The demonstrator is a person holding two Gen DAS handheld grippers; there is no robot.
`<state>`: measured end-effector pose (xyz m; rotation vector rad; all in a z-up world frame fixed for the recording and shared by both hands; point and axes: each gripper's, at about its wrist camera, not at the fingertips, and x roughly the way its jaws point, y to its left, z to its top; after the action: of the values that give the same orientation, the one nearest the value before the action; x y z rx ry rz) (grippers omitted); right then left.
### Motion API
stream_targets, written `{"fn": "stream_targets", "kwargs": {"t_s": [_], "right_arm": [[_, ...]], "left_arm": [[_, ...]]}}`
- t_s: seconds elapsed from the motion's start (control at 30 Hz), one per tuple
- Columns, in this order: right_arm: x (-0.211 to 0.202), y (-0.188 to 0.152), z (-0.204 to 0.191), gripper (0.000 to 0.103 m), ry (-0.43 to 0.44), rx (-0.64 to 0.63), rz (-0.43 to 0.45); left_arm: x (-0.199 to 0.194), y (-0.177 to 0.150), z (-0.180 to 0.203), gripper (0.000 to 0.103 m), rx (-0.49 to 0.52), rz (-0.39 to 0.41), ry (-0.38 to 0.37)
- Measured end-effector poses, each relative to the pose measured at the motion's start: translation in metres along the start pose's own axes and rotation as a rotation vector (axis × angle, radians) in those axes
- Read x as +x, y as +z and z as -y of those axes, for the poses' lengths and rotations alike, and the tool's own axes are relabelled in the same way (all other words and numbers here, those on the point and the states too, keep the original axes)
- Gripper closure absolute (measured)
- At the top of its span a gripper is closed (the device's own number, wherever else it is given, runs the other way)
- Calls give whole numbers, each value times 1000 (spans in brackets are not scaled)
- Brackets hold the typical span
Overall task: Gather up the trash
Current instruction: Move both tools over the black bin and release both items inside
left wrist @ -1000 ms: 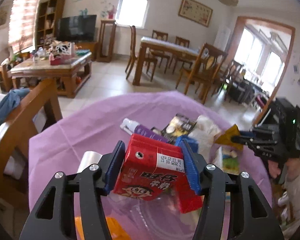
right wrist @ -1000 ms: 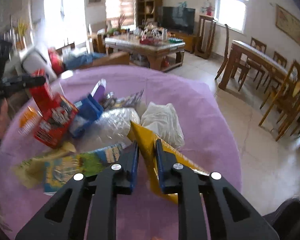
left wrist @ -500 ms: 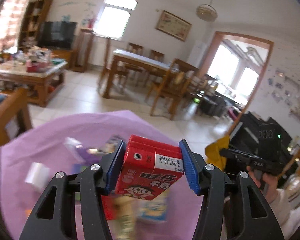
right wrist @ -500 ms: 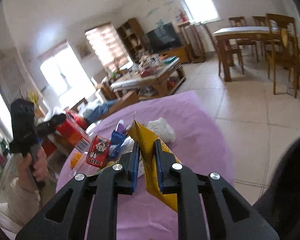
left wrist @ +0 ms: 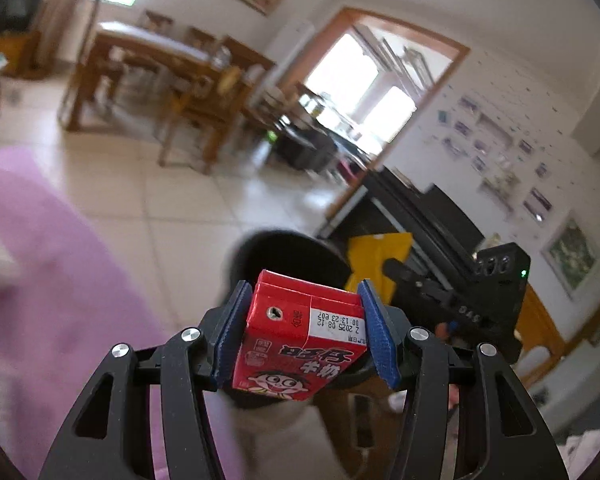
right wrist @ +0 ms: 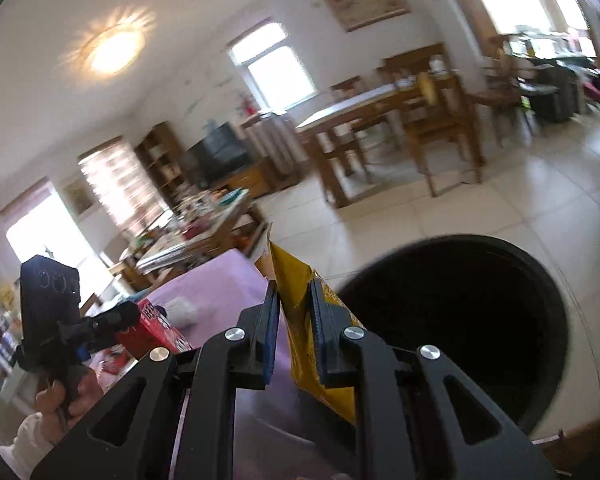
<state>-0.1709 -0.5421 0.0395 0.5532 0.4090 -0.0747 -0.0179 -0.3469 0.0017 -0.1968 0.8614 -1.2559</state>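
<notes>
My left gripper (left wrist: 302, 334) is shut on a red drink carton (left wrist: 300, 344) and holds it in the air, just in front of a black round bin (left wrist: 284, 256) on the floor. My right gripper (right wrist: 294, 336) is shut on a yellow snack wrapper (right wrist: 296, 284), held up beside the bin's dark opening (right wrist: 460, 320). The wrapper (left wrist: 374, 256) and right gripper (left wrist: 460, 300) show in the left wrist view beyond the carton. The left gripper with the carton (right wrist: 152, 326) shows at the left of the right wrist view.
A table with a purple cloth (left wrist: 40, 260) lies to the left, with blurred trash on it. A wooden dining table and chairs (right wrist: 400, 120) stand further off on the tiled floor (left wrist: 180, 208). A dark cabinet (left wrist: 420, 216) stands by the wall.
Both grippers have swung away from the purple table toward the black bin, each still holding its item. The bin has come into view in both wrist views.
</notes>
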Motion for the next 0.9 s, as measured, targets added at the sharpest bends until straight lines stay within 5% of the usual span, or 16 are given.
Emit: {"fn": "stream_targets", "kwargs": {"t_s": [0.33, 0.57, 0.67, 0.7, 0.77, 0.8, 0.9], "right_arm": [[5, -16, 74, 88, -56, 145, -10], [7, -27, 94, 86, -59, 188, -21], [9, -29, 88, 82, -45, 202, -36], [9, -29, 88, 78, -42, 204, -41], [7, -29, 89, 30, -47, 203, -33], [4, -31, 88, 19, -47, 208, -20], [3, -29, 81, 16, -34, 202, -4]], "left_arm": [[146, -20, 26, 48, 32, -142, -20], [174, -21, 20, 48, 45, -170, 37], [164, -19, 17, 31, 51, -171, 63], [155, -18, 16, 24, 62, -158, 80], [135, -18, 18, 18, 82, -131, 101], [128, -17, 18, 16, 90, -120, 106], [80, -16, 24, 14, 105, -76, 110]]}}
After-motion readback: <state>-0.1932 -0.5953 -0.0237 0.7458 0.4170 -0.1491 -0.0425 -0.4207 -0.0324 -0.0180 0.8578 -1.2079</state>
